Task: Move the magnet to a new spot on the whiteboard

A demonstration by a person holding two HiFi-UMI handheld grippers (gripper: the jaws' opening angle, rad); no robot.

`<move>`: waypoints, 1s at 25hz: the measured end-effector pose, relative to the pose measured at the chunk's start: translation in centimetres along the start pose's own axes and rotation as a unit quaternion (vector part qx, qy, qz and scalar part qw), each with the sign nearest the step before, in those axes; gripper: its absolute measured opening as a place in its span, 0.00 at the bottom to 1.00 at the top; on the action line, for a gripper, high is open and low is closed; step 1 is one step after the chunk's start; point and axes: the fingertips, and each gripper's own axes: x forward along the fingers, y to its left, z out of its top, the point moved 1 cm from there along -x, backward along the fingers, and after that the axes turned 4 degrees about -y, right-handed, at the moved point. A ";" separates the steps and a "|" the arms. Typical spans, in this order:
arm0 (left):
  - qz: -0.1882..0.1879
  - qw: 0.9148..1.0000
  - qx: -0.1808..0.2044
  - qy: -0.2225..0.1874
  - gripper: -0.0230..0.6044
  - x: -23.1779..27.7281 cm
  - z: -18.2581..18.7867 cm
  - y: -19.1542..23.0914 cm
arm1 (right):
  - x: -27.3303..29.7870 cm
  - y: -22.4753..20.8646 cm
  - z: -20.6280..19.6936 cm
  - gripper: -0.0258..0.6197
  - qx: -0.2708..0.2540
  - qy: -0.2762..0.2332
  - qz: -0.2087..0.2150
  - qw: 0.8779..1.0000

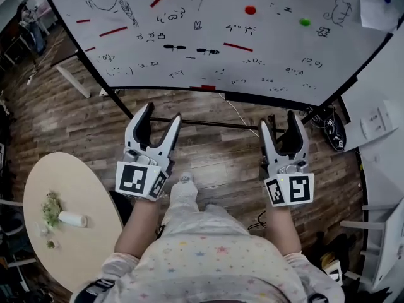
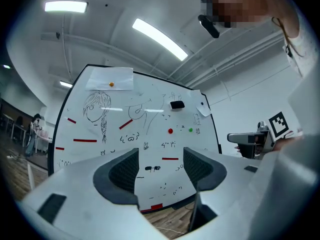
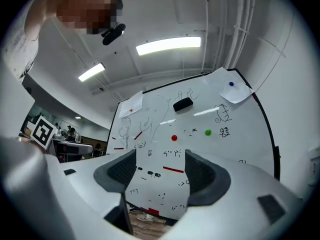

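- Whiteboard (image 1: 265, 62) stands tilted on a wood floor (image 1: 208, 156), covered in black doodles and small scribbles.
- Round red magnet (image 1: 250, 9) sits on the whiteboard's upper middle. Nothing is touching it.
- Round green magnet (image 1: 305, 22) sits on the whiteboard just right of the red magnet, slightly lower in the head view.
- Red strip magnets (image 1: 238, 47) are scattered over the whiteboard's left and centre. One short one sits at the whiteboard's bottom edge.
- Can't tell which magnet the task means.
- Left gripper (image 1: 162, 112) is held in front of the whiteboard below its bottom edge, well apart from the magnets. Its jaws are spread wide with nothing between them, and only the whiteboard shows through the gap.
- Right gripper (image 1: 278, 118) is also in front of the whiteboard below its bottom edge, toward the whiteboard's right half. Its jaws are apart and empty.
- Both grippers point at the whiteboard and neither touches it.
- Black eraser (image 3: 182, 104) sticks high on the whiteboard, above the red magnet.
- Paper sheet (image 3: 235, 91) sits at the whiteboard's upper right corner, pinned by a blue magnet (image 3: 231, 84).
- Another sheet (image 2: 110, 79) sits at the whiteboard's upper left with an orange magnet (image 2: 111, 84) on it.
- Round table (image 1: 76, 188) stands off the whiteboard's left end, with small clutter on top.
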 end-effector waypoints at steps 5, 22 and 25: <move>-0.027 0.999 -0.028 -0.004 0.45 5.0 -1.8 4.4 | 5.1 -0.1 -1.7 0.48 -0.011 0.000 -0.025 1.000; -0.080 0.997 0.005 -0.015 0.45 16.7 -4.8 14.7 | 17.3 -0.2 -5.4 0.48 -0.031 0.003 -0.096 0.995; -0.075 0.997 0.006 -0.014 0.45 17.8 -5.1 14.9 | 18.2 -1.3 -5.6 0.48 -0.031 0.002 -0.099 0.995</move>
